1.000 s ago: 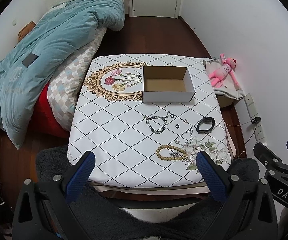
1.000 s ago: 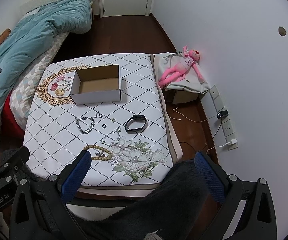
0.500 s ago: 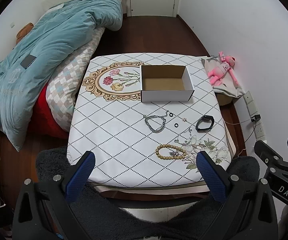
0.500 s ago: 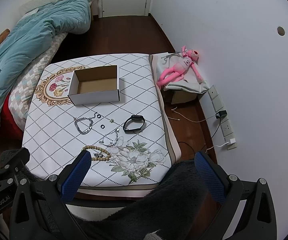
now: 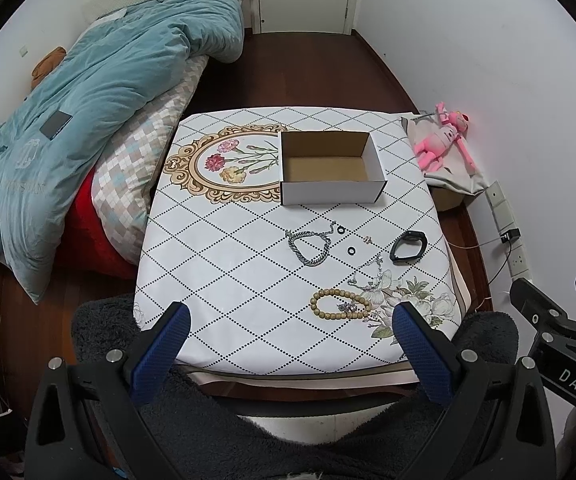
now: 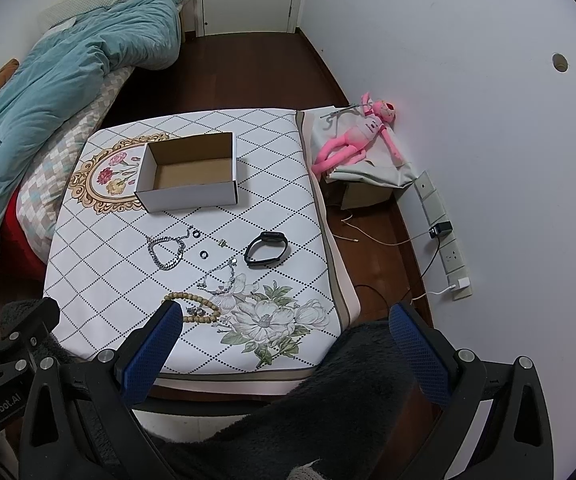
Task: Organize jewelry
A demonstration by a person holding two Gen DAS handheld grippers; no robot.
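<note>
An empty white cardboard box (image 5: 330, 172) (image 6: 189, 176) stands open on the patterned table (image 5: 223, 264) (image 6: 279, 200). In front of it lie a silver chain bracelet (image 5: 310, 246) (image 6: 165, 252), two small dark rings (image 5: 352, 249) (image 6: 203, 254), a tiny earring (image 5: 366, 239) (image 6: 222, 242), a black wristband (image 5: 408, 247) (image 6: 265, 249), a thin silver necklace (image 5: 368, 276) (image 6: 219, 280) and a wooden bead bracelet (image 5: 338, 304) (image 6: 193, 306). My left gripper (image 5: 288, 344) and right gripper (image 6: 279, 344) both hang open and empty above the table's near edge, well short of the jewelry.
A bed with a teal duvet (image 5: 87, 92) and checked pillow (image 5: 139, 160) adjoins the table's left side. A pink plush toy (image 6: 356, 136) lies on a cloth-covered box at the right wall, with wall sockets (image 6: 448, 240) and cables. Dark fleece clothing (image 5: 247, 432) fills the foreground.
Both cameras have drifted slightly back and up, so the table looks a little smaller and farther. Nothing on the table has moved and both grippers stay open.
</note>
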